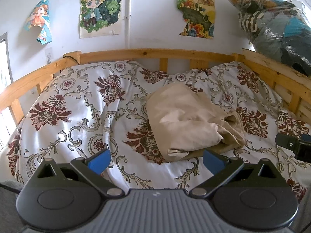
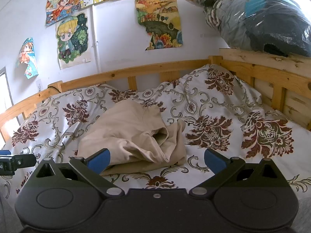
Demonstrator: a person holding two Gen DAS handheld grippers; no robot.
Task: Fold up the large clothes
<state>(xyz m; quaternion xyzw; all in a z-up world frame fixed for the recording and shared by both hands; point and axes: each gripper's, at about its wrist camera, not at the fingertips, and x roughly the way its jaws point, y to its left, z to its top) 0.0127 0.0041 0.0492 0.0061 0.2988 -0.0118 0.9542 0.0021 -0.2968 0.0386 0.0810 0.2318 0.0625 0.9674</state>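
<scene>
A beige garment (image 1: 190, 122) lies crumpled in a loose heap on the bed (image 1: 64, 104), on top of the white duvet (image 2: 223, 116) with its dark red flower pattern. It sits near the middle of the duvet, with the wooden rail (image 1: 155, 53) beyond it against the wall. One side of the garment is fairly flat; the other is bunched, with a fold opening into a dark pocket.

The left gripper (image 1: 156, 160) hangs just short of the garment's near edge, its blue fingers (image 1: 99, 163) spread wide and holding nothing. One finger is over bare duvet; the other overlaps the garment's near corner in the picture, and contact cannot be told.

The right gripper (image 2: 156, 160) is also at the garment's near edge, blue fingers (image 2: 213, 162) wide apart and empty. The garment's near edge lies between and just beyond them, closer to the finger on the picture's left.

On the wall behind the rail hang several posters (image 1: 99, 9). A clear bag (image 2: 262, 15) stuffed with clothes rests on the headboard (image 2: 272, 64) at the bed's end.
</scene>
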